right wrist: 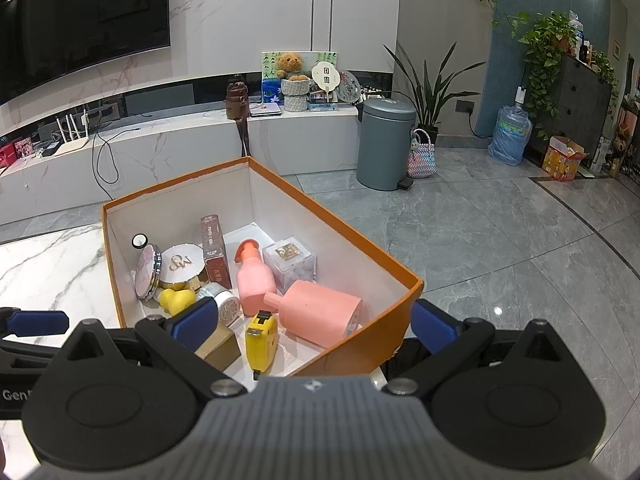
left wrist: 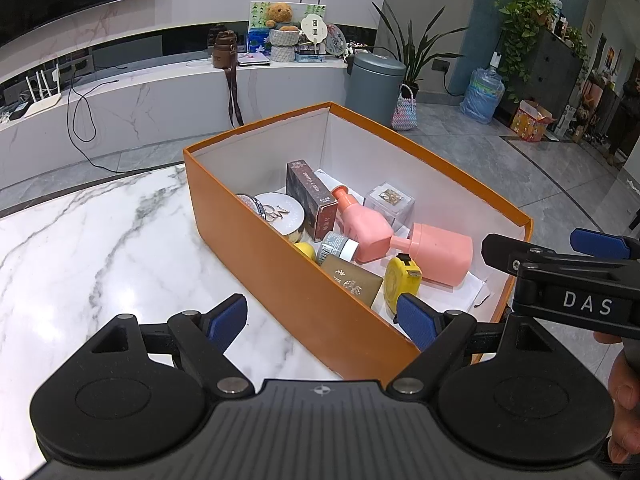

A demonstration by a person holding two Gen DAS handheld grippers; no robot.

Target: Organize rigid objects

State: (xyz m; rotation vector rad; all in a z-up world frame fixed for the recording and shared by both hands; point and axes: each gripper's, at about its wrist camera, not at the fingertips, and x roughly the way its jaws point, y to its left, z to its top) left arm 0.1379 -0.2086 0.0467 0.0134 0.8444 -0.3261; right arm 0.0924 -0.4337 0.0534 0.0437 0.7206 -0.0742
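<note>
An orange box (left wrist: 288,276) (right wrist: 384,340) stands on the marble table (left wrist: 100,248). In it lie two pink bottles (left wrist: 364,224) (right wrist: 316,312), a yellow tape measure (left wrist: 402,282) (right wrist: 262,340), a dark card box (left wrist: 312,196) (right wrist: 214,250), a clear cube (left wrist: 390,202) (right wrist: 290,262), a round compact (left wrist: 280,212) (right wrist: 182,262), a small jar (left wrist: 338,246), a tan box (left wrist: 352,284) and a yellow toy (right wrist: 176,300). My left gripper (left wrist: 322,320) is open and empty, straddling the box's near wall. My right gripper (right wrist: 314,322) is open and empty, above the box's near end; it shows at the right of the left wrist view (left wrist: 560,264).
The box sits at the table's right edge, over a grey tiled floor (right wrist: 500,260). Beyond are a grey bin (right wrist: 384,144), a white TV bench (right wrist: 180,148) with cables and a plant (right wrist: 432,92).
</note>
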